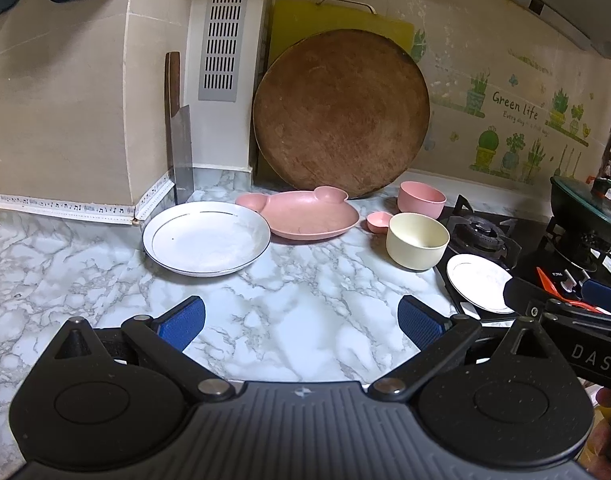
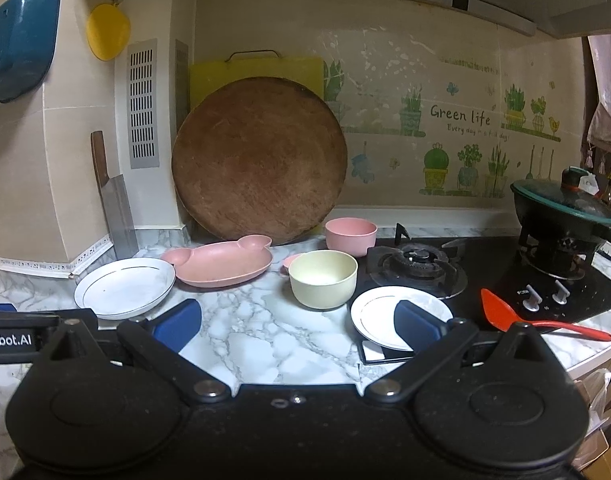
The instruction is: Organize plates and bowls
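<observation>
I am looking at a marble-patterned countertop [image 2: 265, 340] that runs to a tiled back wall, with a black gas hob [image 2: 485, 280] taking its right end. A round wooden board [image 2: 259, 160] leans on the wall at the back edge and a cleaver [image 2: 115, 200] stands in the back left corner.

Nothing is stacked yet, as far as I can judge. The large white plate [image 2: 125, 288] lies flat toward the back left; the pink animal-shaped plate [image 2: 221, 266] sits just beside it to the right, touching or nearly so. Its long axis runs left to right along the back edge, its two ear lobes pointing toward the wall. Right of it are a small pink dish [image 1: 377, 222], the cream bowl [image 2: 323, 278] and, behind that, the pink bowl [image 2: 351, 236], all mouth up. The small white plate [image 2: 381, 312] overlaps the hob's front left corner.

My left gripper [image 1: 301, 320] hangs over bare marble near the front edge, its blue fingers spread wide with nothing between them. My right gripper [image 2: 297, 326] is likewise spread and empty, one finger over the small white plate.

I take that plate as the first pick. To do it well I would come in low from the front, slip one finger under the raised rim, pinch the rim squarely, and keep the plate level while carrying it to the large one. A red spatula [image 2: 545, 320] lies close on the right; I would avoid brushing it.
</observation>
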